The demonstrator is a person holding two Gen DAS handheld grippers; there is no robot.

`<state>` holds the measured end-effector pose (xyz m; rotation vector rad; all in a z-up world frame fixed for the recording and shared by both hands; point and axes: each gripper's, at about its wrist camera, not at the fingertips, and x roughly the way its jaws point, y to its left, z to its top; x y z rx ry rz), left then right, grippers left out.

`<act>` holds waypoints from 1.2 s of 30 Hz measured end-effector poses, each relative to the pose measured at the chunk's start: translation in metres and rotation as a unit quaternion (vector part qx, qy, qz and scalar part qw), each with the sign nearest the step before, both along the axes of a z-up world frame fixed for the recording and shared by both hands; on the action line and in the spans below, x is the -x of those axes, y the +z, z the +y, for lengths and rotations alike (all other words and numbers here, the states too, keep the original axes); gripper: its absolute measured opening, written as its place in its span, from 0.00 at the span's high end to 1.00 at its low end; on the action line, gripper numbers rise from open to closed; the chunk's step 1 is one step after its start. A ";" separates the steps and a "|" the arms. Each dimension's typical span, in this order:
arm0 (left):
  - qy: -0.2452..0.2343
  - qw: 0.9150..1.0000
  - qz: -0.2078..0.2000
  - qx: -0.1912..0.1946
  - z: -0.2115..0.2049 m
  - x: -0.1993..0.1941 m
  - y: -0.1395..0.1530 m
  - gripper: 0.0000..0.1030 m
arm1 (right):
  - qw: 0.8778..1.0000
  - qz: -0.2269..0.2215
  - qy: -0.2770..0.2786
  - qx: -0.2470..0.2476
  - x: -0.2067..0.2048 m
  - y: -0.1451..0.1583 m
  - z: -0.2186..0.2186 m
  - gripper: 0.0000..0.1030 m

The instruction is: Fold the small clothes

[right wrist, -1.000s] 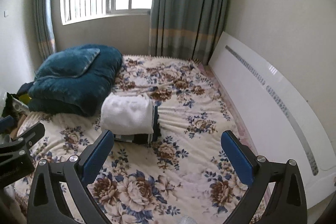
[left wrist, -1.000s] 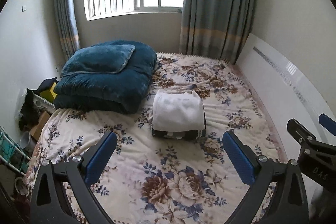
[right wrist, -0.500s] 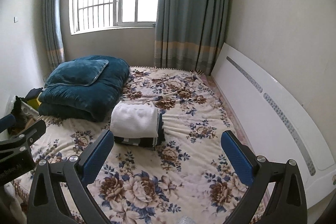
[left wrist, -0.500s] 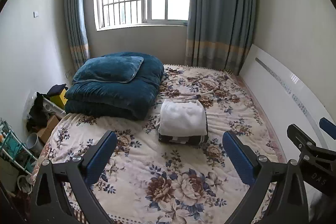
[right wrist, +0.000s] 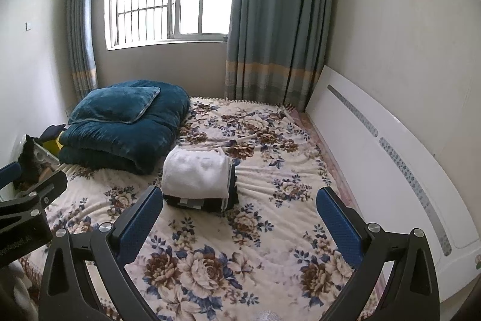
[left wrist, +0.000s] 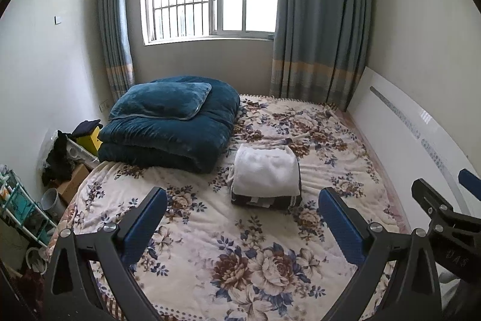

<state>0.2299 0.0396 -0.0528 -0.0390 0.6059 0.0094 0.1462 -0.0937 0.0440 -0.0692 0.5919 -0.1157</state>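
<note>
Left wrist view showed the whole bed (left wrist: pixel 240 254), flowery cover, filling most of the picture. Far left on it sat a big folded teal quilt (left wrist: pixel 168 137) with a pillow (left wrist: pixel 162 101) on top. Near the middle of the bed was the stack of folded clothes (left wrist: pixel 266 175): a white fluffy piece (left wrist: pixel 264 170) lying on a dark striped one (left wrist: pixel 264 200). White headboard (left wrist: pixel 421 140) ran along the right.

Both tools were hanging back off the near edge with nothing in them. The left gripper (left wrist: pixel 242 218) had its jaws spread wide, and the right gripper (right wrist: pixel 240 218) did too.

The bit that matters: the stack (right wrist: pixel 200 178) lay ahead of both grippers, well apart from the fingertips. In the left view it sat roughly centred between the jaws, a touch right. In the right view it sat left of centre, close above the left finger. Its long axis looked to run near-to-far, not by much. I'd guess the left one was better lined up on it, though neither was clearly closer.

Compared with a second earlier, both cameras had pulled back and tipped up: more window and wall showed, and the stack looked smaller and lower in the picture. The stack itself hadn't moved. It looked done to me, honestly.
</note>
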 end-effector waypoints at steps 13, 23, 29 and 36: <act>0.005 1.000 -0.002 -0.002 0.002 -0.001 0.005 0.00 | 1.000 -0.008 0.008 -0.005 -0.009 0.000 0.003 0.00; 0.004 1.000 -0.005 -0.008 0.001 -0.005 0.009 0.00 | 1.000 -0.002 0.012 -0.011 -0.010 -0.008 0.005 0.00; 0.004 1.000 -0.004 -0.008 0.001 -0.004 0.012 0.00 | 1.000 -0.004 0.011 -0.011 -0.009 -0.009 0.005 0.00; 0.008 1.000 -0.013 -0.011 0.001 0.001 0.015 0.00 | 1.000 -0.006 0.013 -0.011 -0.010 -0.010 0.006 0.00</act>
